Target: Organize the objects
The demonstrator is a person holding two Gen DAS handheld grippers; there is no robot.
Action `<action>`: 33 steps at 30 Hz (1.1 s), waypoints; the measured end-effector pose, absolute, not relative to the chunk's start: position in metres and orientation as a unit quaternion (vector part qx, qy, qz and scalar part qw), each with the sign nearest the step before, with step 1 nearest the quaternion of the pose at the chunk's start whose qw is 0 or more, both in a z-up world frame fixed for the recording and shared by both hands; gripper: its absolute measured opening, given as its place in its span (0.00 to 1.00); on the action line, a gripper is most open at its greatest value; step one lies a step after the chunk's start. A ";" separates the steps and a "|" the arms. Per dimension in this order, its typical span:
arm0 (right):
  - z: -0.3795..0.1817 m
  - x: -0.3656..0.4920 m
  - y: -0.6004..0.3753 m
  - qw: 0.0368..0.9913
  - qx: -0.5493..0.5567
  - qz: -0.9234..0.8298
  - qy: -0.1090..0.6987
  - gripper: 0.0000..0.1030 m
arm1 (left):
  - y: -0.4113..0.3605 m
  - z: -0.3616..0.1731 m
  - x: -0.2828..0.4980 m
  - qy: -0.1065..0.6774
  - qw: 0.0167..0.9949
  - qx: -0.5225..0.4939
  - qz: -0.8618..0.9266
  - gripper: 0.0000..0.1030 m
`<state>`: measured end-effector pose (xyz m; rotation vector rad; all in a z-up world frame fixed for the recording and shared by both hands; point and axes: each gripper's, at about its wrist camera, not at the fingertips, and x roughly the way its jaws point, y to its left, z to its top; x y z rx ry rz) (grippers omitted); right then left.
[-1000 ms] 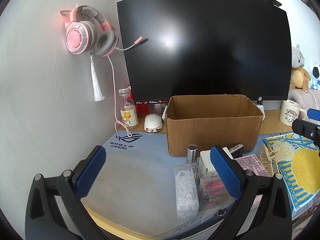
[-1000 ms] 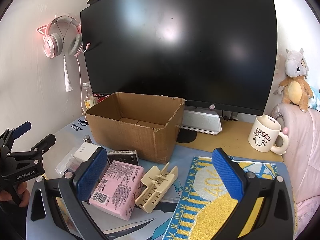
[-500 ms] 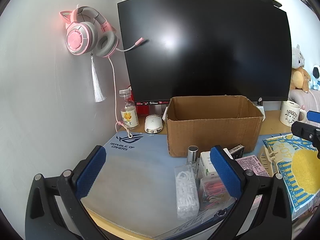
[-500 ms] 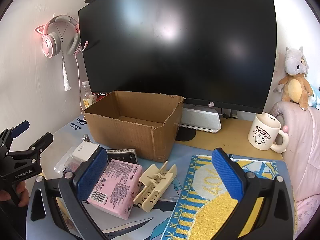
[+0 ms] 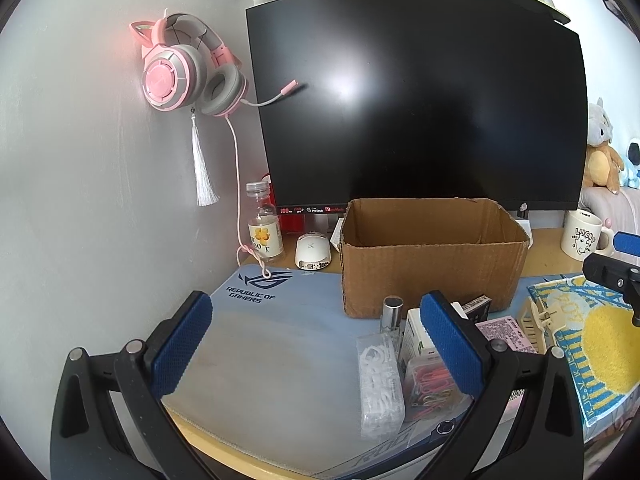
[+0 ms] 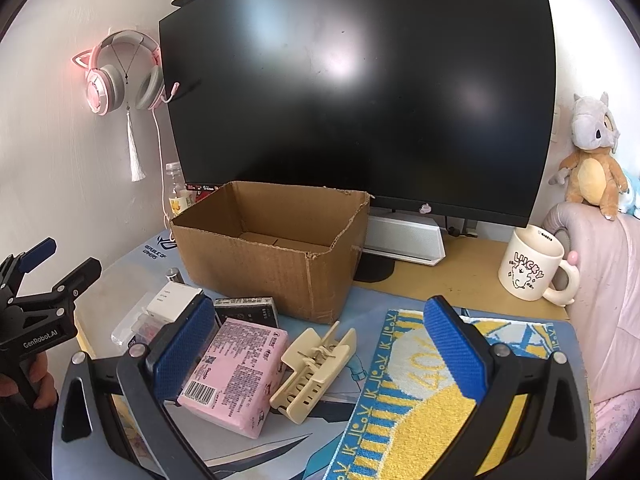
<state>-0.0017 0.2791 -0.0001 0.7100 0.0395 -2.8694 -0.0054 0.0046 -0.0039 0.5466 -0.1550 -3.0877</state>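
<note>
An open-topped cardboard box (image 5: 432, 272) (image 6: 272, 264) stands on the desk mat before the monitor. Loose items lie in front of it: a pink packet (image 6: 236, 368), a beige claw clip (image 6: 316, 368), a black box (image 6: 248, 308), a white box (image 6: 172, 300), a silver tube (image 5: 392, 312), a clear bag of white pieces (image 5: 380, 376) and a case of coloured paper clips (image 5: 428, 384). My left gripper (image 5: 316, 320) hovers open over the mat, left of the pile. Open and holding nothing, my right gripper (image 6: 320, 320) hangs above the clip and a yellow-blue towel (image 6: 420, 400).
A big black monitor (image 6: 360, 92) fills the back. A white mug (image 6: 532, 264) stands at the right, a small bottle (image 5: 264, 228) and a white mouse (image 5: 314, 250) at the back left. Pink headphones (image 5: 180, 72) hang on the wall. A pink cushion (image 6: 608, 280) borders the right edge.
Both views shift only slightly. No object has moved, and both grippers stay open and hold nothing.
</note>
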 end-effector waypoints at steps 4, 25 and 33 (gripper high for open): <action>0.000 -0.002 0.280 0.092 0.239 -0.966 0.011 1.00 | 0.002 -0.004 -0.008 -0.049 0.006 0.182 -0.982 1.00; -0.030 -0.032 0.287 0.086 0.297 -0.951 -0.005 1.00 | -0.005 -0.045 -0.048 -0.025 -0.073 0.331 -0.941 1.00; -0.045 -0.047 0.293 0.073 0.323 -0.943 -0.017 1.00 | -0.006 -0.057 -0.054 -0.028 -0.078 0.361 -0.929 1.00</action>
